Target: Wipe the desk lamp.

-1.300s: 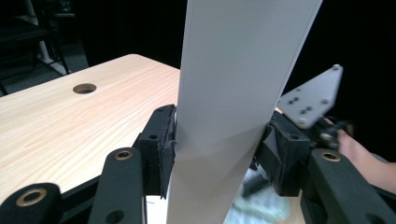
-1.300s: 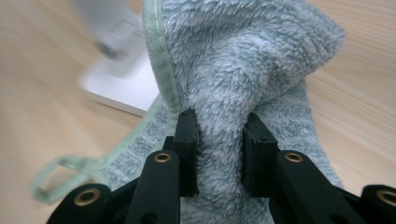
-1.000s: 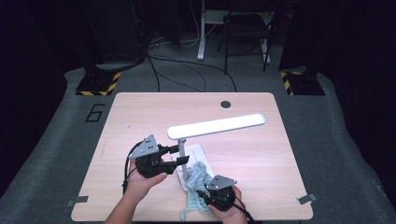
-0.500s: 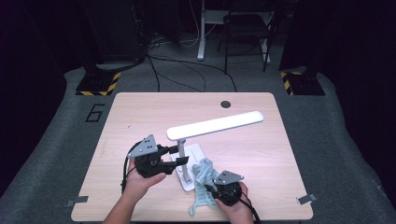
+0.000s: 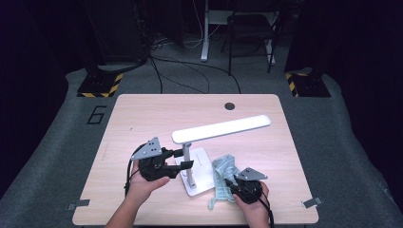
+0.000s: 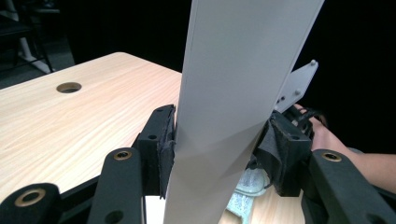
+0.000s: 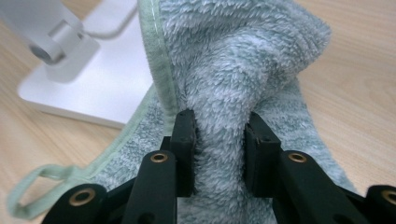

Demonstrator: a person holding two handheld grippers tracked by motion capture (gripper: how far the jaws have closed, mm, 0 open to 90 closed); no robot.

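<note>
A white desk lamp (image 5: pixel 221 128) stands mid-table on a flat base (image 5: pixel 204 166). My left gripper (image 5: pixel 184 159) is shut on its upright post (image 5: pixel 188 164); in the left gripper view the pads of that gripper (image 6: pixel 219 144) press both sides of the white post (image 6: pixel 233 93). A pale green towel (image 5: pixel 222 171) lies bunched against the base's right edge. My right gripper (image 5: pixel 233 183) is shut on a fold of it. Its jaws have just been opening slightly, and in the right gripper view they (image 7: pixel 219 140) still pinch the towel (image 7: pixel 233 56) beside the lamp base (image 7: pixel 102 79).
The wooden table (image 5: pixel 142 118) has a round cable hole (image 5: pixel 229 106) near its far edge. The lamp's long head reaches toward the right rear. A chair and cables stand on the floor beyond the table.
The right gripper has slid to the right along the table's front, dragging the towel with it past the lamp base. The left gripper has stayed on the post.
</note>
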